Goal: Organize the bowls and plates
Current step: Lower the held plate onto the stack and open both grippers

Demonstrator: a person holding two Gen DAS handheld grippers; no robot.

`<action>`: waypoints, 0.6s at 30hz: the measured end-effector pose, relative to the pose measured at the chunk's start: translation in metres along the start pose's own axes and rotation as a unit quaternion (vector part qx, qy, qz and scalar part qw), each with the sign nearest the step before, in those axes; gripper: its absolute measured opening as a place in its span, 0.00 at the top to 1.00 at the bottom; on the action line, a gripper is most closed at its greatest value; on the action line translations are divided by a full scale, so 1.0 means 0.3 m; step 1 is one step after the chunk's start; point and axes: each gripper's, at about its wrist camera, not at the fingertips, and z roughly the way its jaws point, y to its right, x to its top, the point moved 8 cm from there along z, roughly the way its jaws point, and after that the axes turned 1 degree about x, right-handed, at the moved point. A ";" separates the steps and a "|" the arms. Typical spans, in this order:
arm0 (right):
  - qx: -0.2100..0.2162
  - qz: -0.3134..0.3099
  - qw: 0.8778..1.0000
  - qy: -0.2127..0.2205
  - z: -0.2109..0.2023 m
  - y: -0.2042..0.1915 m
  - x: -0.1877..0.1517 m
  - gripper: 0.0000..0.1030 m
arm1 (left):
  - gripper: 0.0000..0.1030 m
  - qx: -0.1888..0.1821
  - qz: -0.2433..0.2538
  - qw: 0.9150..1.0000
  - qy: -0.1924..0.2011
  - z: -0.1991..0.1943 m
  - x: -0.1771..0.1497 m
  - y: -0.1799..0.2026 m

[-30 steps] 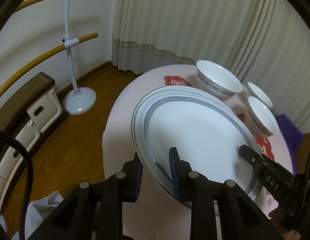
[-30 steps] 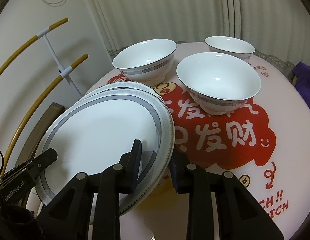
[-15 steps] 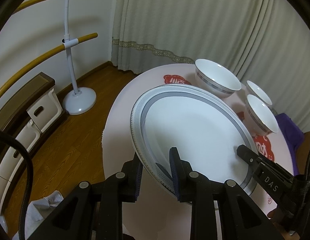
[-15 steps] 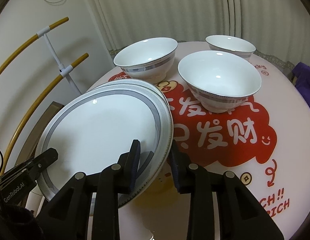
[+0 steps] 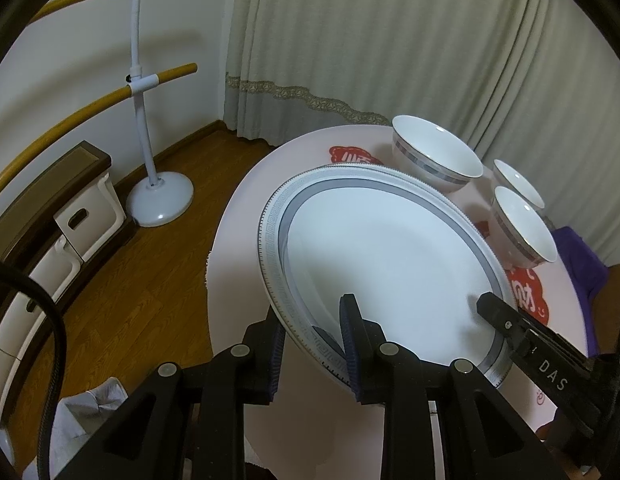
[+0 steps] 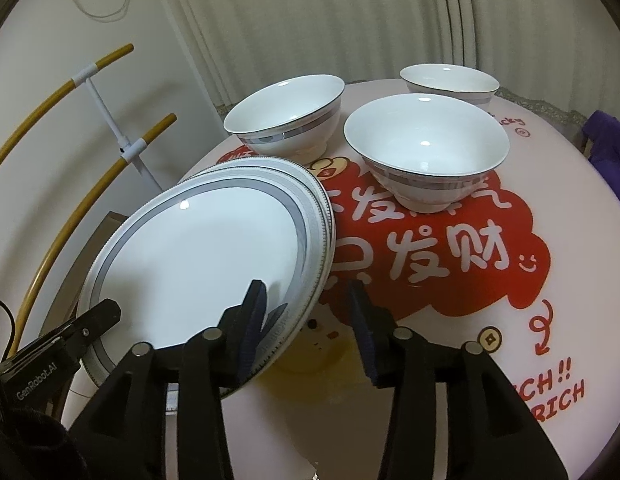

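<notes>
**Plate set on the stack, right side letting go**

While the left gripper point(image 5: 312, 322) is clamped on the near rim of the top plate point(image 5: 390, 256), the right gripper point(image 6: 306, 308) is opening: its jaws stand apart, the plate rim is between them, and the outer pad is clear of it. The inner finger sits over the plate face; contact there I cannot tell.

Step in hand, as I read it: stacking plates. The top plate sits on at least 1 more plate point(image 6: 324, 200), whose rim shows just under it at the far edge. The stack is at the left edge of the round table point(image 5: 238, 240), partly overhanging toward the floor side.

Next move calls for:
- right jaws fully clear of the rim, then back straight off without dragging the plate
- left jaws release only once the plate lies flat and centred on the one below
- nudge the stack inward if the overhang is real

Around:
- 3 bowls beyond the plates, all upright and separate: left bowl point(image 6: 286, 116) just beside the far rim of the stack, middle bowl point(image 6: 426, 152), far bowl point(image 6: 450, 82) behind it. Bowls not yet nested.
- Rail stand point(image 5: 144, 92) and storage bins point(image 5: 86, 220) on the floor to the left, well apart.
- Purple cloth point(image 6: 608, 148) at the right table edge.

Risk: the left bowl is close to the stack, so any push forward can knock it.
</notes>
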 end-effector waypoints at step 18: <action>0.016 -0.005 1.000 -0.014 0.028 -0.038 -0.017 0.52 | 0.75 0.009 0.004 1.000 0.004 -0.010 -0.014 0.007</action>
